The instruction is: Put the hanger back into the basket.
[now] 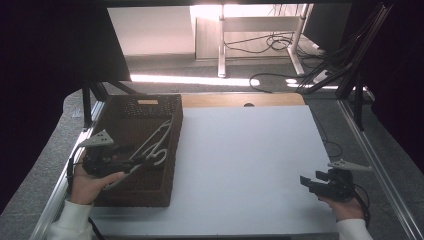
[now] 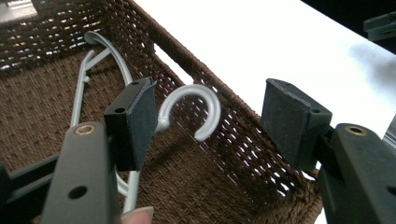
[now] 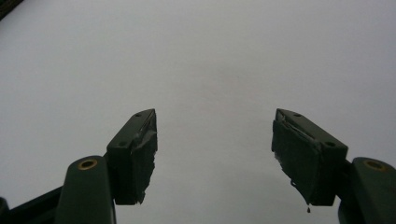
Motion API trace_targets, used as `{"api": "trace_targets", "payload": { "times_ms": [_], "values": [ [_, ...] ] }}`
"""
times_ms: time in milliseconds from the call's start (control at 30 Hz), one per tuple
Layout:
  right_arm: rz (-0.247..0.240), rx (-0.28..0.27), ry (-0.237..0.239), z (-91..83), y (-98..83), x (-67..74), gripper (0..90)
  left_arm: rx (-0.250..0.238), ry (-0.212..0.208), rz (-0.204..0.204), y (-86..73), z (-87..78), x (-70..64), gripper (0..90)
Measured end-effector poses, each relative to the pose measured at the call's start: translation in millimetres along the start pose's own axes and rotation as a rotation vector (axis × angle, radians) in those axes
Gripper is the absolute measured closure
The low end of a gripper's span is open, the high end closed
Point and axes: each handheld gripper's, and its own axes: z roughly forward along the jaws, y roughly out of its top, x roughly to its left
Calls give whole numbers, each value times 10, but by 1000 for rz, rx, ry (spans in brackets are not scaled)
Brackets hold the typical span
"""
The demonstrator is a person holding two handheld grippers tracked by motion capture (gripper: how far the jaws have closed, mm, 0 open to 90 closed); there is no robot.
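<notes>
Item one: white plastic clothes hangers (image 1: 159,140) lie inside the dark brown woven wicker basket (image 1: 172,165) at the table's left, and my left gripper (image 2: 208,116) stands over them with jaws wide, one hook between them untouched, so I judge the placing done and only my withdrawal left. Item two: my right gripper (image 3: 215,140) hovers wide and empty over the bare white tabletop (image 1: 250,160) at the near right. Clearances: the basket's right wall rises close beside my left jaw, while the tabletop offers free room.
</notes>
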Motion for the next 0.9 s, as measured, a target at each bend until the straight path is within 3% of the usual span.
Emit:
{"api": "trace_targets", "payload": {
  "times_ms": [100,233,500,900],
  "values": [
    [-14,0,11,20,13,21,315,11,30,-28,-42,46,-47,366],
    [-29,7,28,60,29,48,312,4,41,-56,-96,91,-109,368],
    [-78,23,78,108,44,140,303,-3,63,-17,-150,141,-298,364],
    [-156,23,137,131,41,197,279,-39,76,-21,-222,81,-384,346]
  ]
}}
